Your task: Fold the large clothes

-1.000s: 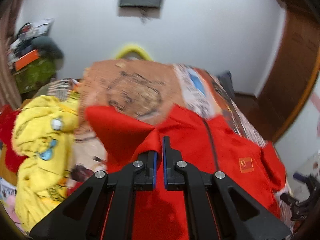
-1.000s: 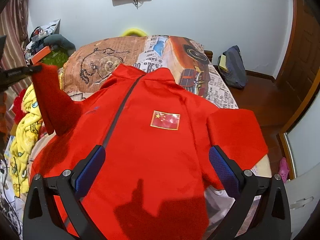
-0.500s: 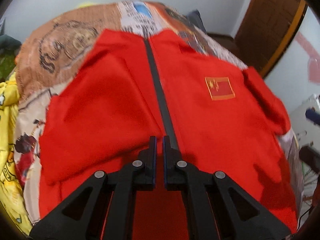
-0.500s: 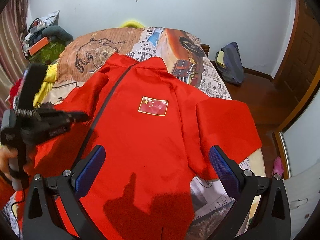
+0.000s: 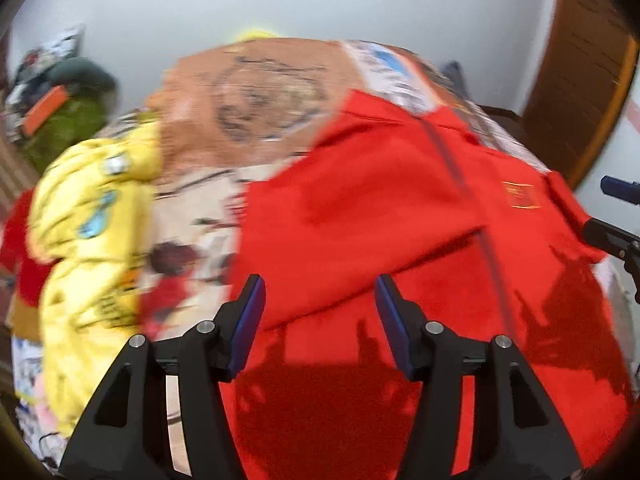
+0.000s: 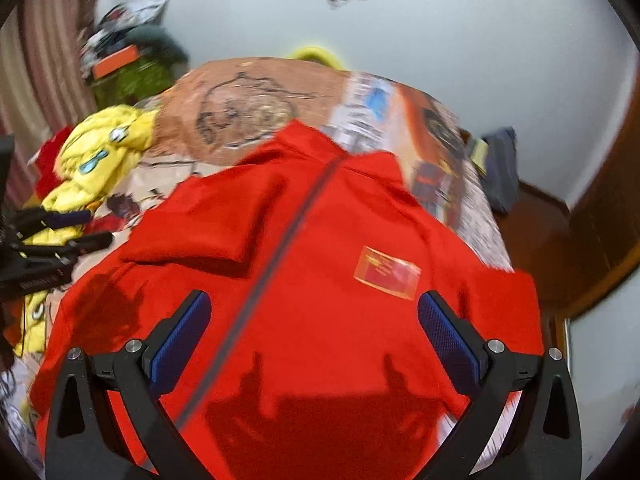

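Note:
A large red zip jacket (image 6: pixel 328 280) with a flag patch (image 6: pixel 386 273) lies face up on the bed; it also shows in the left wrist view (image 5: pixel 400 240). Its left sleeve (image 6: pixel 208 224) lies folded across the chest. My left gripper (image 5: pixel 318 316) is open and empty above the jacket's left edge. It appears at the left of the right wrist view (image 6: pixel 60 236). My right gripper (image 6: pixel 314 344) is open and empty above the jacket's lower front; its fingertips (image 5: pixel 616 236) show at the right edge of the left wrist view.
A yellow garment (image 5: pixel 92 216) lies in a heap on the bed's left side, over something red (image 5: pixel 20 248). The bed has a printed cover (image 6: pixel 248 112). Clutter (image 6: pixel 128 64) is piled by the far wall. A dark bag (image 6: pixel 500 168) sits on the floor at right.
My left gripper has opened, let go of the sleeve, and pulled back to the left. The sleeve now lies folded over the chest. The right gripper stays open and shifted slightly.

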Motion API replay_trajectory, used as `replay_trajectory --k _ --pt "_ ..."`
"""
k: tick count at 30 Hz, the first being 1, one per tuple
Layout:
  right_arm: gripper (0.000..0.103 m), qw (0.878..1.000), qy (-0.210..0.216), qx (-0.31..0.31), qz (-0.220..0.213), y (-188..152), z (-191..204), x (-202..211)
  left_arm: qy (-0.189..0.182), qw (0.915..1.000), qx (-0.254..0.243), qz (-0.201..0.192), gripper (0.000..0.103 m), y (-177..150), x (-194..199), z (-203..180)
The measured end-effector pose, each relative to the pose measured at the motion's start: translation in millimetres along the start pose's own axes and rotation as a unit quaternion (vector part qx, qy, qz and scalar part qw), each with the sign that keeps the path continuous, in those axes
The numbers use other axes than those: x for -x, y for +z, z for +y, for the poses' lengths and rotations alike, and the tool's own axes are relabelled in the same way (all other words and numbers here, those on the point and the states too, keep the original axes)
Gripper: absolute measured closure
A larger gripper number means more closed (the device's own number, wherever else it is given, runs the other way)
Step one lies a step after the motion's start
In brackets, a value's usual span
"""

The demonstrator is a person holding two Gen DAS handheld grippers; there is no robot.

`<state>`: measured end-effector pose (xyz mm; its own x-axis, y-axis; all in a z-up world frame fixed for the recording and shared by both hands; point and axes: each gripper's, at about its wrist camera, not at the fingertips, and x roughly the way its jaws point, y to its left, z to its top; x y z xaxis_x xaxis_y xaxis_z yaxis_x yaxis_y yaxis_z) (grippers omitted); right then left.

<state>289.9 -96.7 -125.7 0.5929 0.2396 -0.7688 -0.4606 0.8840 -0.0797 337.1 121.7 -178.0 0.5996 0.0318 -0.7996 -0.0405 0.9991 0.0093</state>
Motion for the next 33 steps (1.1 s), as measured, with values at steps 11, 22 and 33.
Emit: replay_trajectory --k 11,22,33 --pt "0.001 0.983 0.073 0.162 0.057 30 130 -70 0.036 0.9956 0.080 0.034 0.043 -58 4 93" --pt "0.006 0.950 0.056 0.275 0.138 22 203 -158 0.032 0.9915 0.107 0.066 0.043 -98 -15 114" --pt "0.087 0.959 0.092 0.230 0.141 32 207 -178 0.027 0.9904 0.113 0.075 0.043 -106 -23 114"
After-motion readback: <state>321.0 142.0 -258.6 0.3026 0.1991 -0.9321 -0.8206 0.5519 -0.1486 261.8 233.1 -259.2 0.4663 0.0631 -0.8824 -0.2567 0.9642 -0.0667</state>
